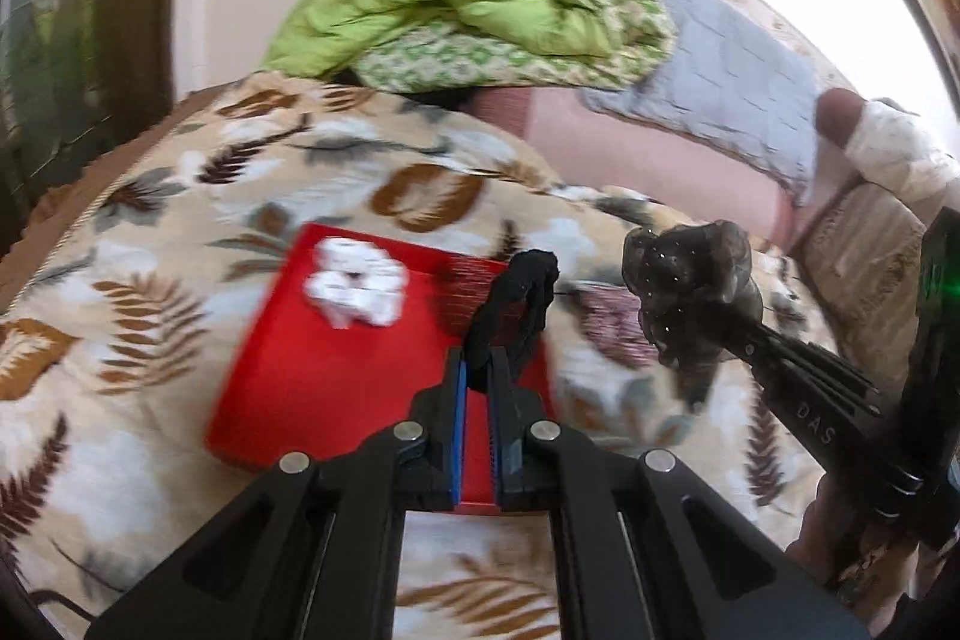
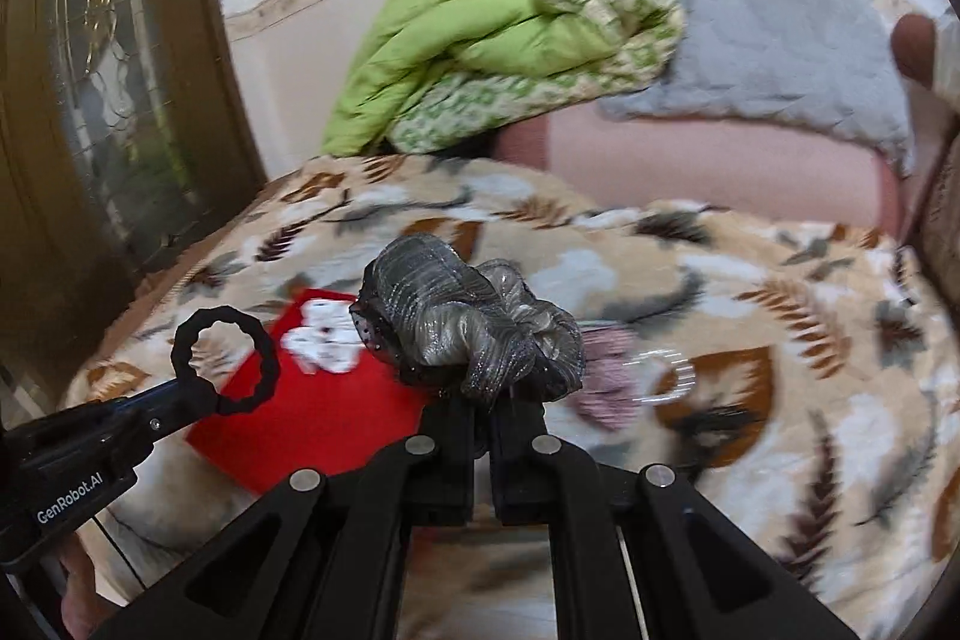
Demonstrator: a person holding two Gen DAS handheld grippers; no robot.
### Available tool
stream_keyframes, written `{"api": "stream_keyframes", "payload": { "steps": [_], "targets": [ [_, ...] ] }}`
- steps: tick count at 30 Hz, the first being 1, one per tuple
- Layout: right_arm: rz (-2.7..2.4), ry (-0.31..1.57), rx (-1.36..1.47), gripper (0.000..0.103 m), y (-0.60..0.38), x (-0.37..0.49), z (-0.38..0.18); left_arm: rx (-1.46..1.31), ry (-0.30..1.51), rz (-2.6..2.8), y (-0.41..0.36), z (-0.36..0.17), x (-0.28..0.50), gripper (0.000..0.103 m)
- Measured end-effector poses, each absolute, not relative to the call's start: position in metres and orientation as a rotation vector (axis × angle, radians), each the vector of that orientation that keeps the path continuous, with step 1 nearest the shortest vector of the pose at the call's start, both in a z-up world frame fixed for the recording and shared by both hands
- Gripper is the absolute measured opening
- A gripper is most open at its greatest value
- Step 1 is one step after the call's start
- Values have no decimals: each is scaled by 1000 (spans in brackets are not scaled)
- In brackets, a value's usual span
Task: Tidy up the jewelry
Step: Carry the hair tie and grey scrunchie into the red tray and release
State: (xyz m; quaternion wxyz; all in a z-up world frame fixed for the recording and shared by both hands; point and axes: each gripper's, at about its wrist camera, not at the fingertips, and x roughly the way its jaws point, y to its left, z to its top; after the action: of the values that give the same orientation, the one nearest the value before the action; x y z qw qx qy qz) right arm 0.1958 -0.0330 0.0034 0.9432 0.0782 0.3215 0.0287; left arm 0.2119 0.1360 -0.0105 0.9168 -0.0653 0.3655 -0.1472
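Red box [image 1: 336,370], one white scrunchie [image 1: 354,289], two tongs-held hair ties.

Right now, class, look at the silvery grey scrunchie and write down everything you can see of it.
The silvery grey scrunchie is a bunched ring of shiny, finely pleated fabric with dark, sparkly mesh at its edges. It looks soft and crumpled, gathered into puffy folds. The right tool is shut on its lower part and holds it in the air, above the floral blanket and beside the red box. Nothing else touches it. In the left wrist view it shows as a dark, glittery bundle.
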Motion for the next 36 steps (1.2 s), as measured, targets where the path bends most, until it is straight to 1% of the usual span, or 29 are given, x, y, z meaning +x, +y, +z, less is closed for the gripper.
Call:
{"api": "stream_keyframes", "payload": {
  "steps": [5, 8, 16, 20, 25, 27, 28, 30, 31, 32, 33, 34, 35, 36],
  "targets": [
    [91, 680, 140, 4, 7, 222, -14, -112, 792, -254, 166, -24, 250, 6],
    [89, 711, 120, 4, 20, 234, -32, -137, 843, -283, 173, -46, 279, 6],
    [101, 805, 107, 4, 36, 256, -79, -151, 938, -283, 190, -94, 306, 6],
    [75, 796, 48, 4, 49, 261, -85, -163, 944, -261, 197, -99, 313, 6],
    [66, 831, 50, 5, 49, 266, -93, -139, 1016, -255, 197, -118, 324, 6],
    [69, 832, 57, 6, 49, 267, -95, -146, 1024, -238, 200, -120, 327, 6],
    [65, 833, 54, 9, 50, 268, -96, -146, 1024, -226, 202, -121, 329, 6],
    [62, 842, 63, 9, 50, 270, -98, -141, 1037, -203, 204, -124, 332, 6],
    [62, 841, 74, 11, 49, 270, -98, -141, 1046, -193, 206, -125, 333, 6],
    [67, 839, 79, 15, 49, 270, -98, -144, 1047, -188, 208, -126, 332, 6],
    [69, 834, 79, 18, 50, 269, -98, -144, 1044, -185, 209, -125, 332, 9],
    [70, 827, 77, 26, 50, 268, -98, -135, 1040, -180, 209, -125, 332, 13],
    [73, 821, 78, 39, 50, 267, -97, -126, 1038, -177, 208, -124, 332, 18],
    [77, 816, 81, 45, 49, 266, -96, -127, 1040, -188, 208, -124, 331, 21]
  ]
}}
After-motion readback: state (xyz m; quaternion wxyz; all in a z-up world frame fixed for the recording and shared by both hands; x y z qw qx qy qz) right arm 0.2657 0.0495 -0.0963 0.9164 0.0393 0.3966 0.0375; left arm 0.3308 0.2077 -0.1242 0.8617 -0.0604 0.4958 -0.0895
